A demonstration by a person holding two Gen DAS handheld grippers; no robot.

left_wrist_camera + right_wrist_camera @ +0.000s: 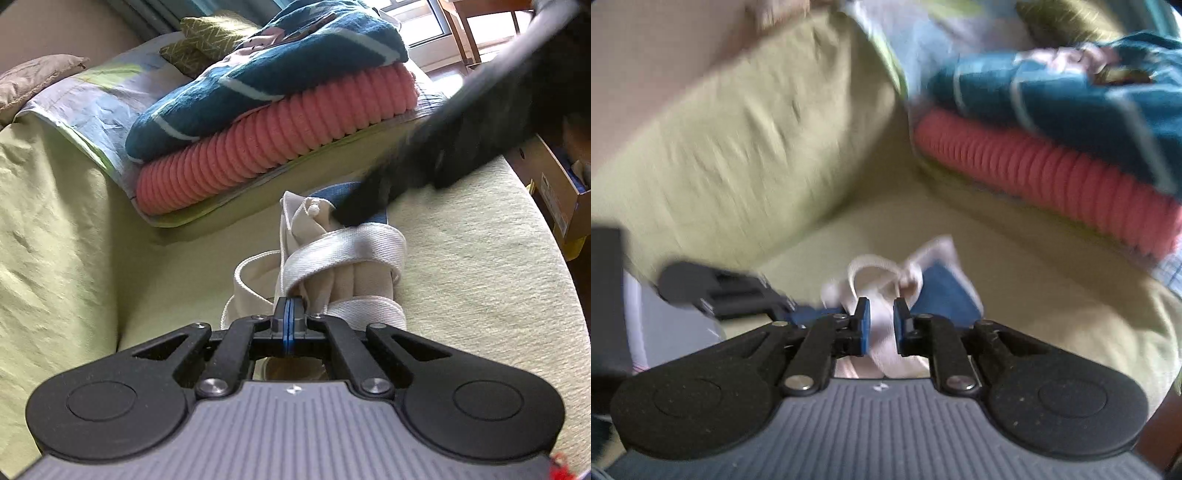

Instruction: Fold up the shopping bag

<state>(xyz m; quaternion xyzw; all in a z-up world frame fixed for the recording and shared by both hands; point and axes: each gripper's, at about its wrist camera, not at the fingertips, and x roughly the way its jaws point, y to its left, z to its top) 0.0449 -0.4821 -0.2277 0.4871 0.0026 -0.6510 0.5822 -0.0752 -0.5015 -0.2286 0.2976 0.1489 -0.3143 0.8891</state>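
The shopping bag (354,280) is a rolled cream canvas bundle wrapped in white webbing straps (365,236), with a blue patch at its far end, lying on the green sofa seat. My left gripper (291,304) is shut at the bundle's near end, where a strap and a fold of fabric meet its tips. My right gripper (352,214) reaches in from the upper right, blurred, over the blue end. In the right wrist view the right gripper (881,321) stands open with a white strap of the bag (882,343) between its pads. The left gripper (720,291) shows blurred at the left.
A stack of folded blankets, teal (266,74) over pink ribbed (273,144), lies on a pale sheet at the back of the sofa. The green back cushion (48,206) rises on the left. A cardboard box (557,184) stands beyond the seat's right edge.
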